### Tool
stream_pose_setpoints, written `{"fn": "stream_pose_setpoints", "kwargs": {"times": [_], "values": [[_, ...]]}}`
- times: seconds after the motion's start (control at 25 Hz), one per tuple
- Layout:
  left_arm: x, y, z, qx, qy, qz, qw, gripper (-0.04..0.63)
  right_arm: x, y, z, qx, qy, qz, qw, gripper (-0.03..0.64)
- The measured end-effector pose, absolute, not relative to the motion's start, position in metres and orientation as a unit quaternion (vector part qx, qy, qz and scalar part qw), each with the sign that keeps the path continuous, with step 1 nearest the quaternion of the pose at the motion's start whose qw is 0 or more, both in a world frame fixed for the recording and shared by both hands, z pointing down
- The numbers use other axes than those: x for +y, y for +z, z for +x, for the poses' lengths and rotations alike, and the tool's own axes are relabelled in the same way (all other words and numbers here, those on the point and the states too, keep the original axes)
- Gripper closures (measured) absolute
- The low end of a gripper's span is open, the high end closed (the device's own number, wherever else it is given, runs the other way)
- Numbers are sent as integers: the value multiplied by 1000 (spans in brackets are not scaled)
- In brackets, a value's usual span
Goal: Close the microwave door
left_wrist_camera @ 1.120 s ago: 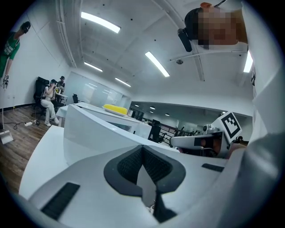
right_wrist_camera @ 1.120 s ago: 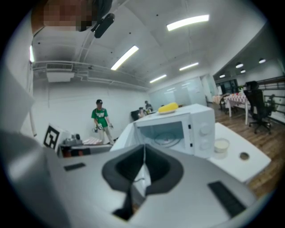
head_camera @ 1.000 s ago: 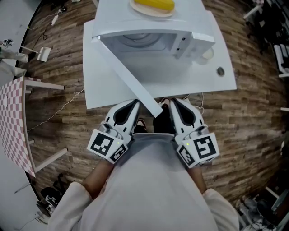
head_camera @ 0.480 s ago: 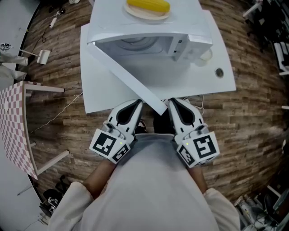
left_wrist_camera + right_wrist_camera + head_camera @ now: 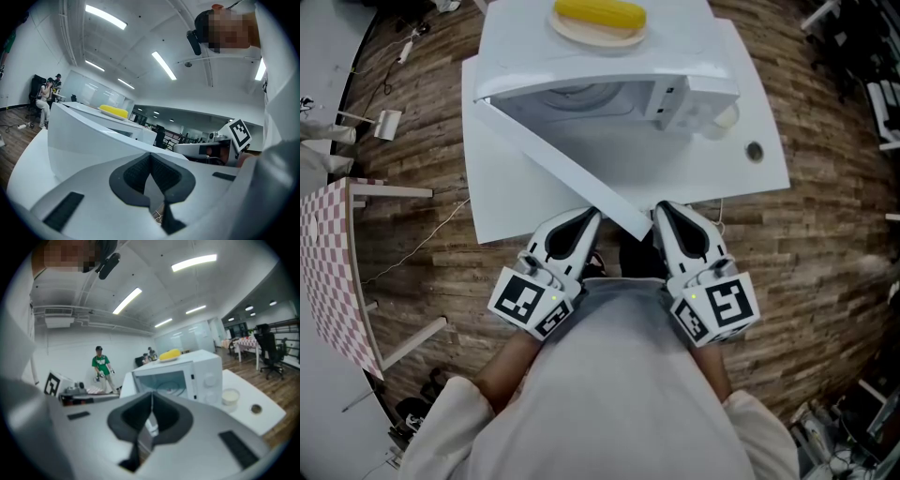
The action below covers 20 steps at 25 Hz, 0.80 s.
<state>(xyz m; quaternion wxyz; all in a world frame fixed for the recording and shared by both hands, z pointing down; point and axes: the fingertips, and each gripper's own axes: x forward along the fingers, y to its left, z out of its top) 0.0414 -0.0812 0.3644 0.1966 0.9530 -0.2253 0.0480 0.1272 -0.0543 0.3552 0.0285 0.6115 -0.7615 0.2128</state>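
A white microwave (image 5: 609, 84) stands on a white table (image 5: 516, 187), its door (image 5: 558, 159) swung wide open toward me. The door's free end reaches past the table's front edge, between my two grippers. My left gripper (image 5: 589, 217) sits just left of that end, jaws shut and empty. On the other side of it my right gripper (image 5: 664, 208) is shut too, holding nothing. In the left gripper view the shut left gripper (image 5: 151, 157) points along the door panel (image 5: 84, 140). In the right gripper view the right gripper (image 5: 151, 399) faces the open microwave (image 5: 187, 376).
A yellow corn cob on a plate (image 5: 598, 16) rests on the microwave's top. A small white cup (image 5: 727, 116) and a round dark item (image 5: 756, 150) lie on the table right of it. A checkered table (image 5: 333, 262) stands at left. A person in green (image 5: 101, 365) stands far behind.
The door's free end now lies a little further right, closer to my right gripper. Both grippers have edged slightly forward toward the table edge, still shut.
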Motion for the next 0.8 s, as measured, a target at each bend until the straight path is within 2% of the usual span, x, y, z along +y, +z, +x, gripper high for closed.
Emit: {"fn": "stream_pose_setpoints", "kwargs": {"times": [0.8], "values": [[-98,368,72,-205,41,955,212,575,-67,362,161,-742,221,633,23,592]]}}
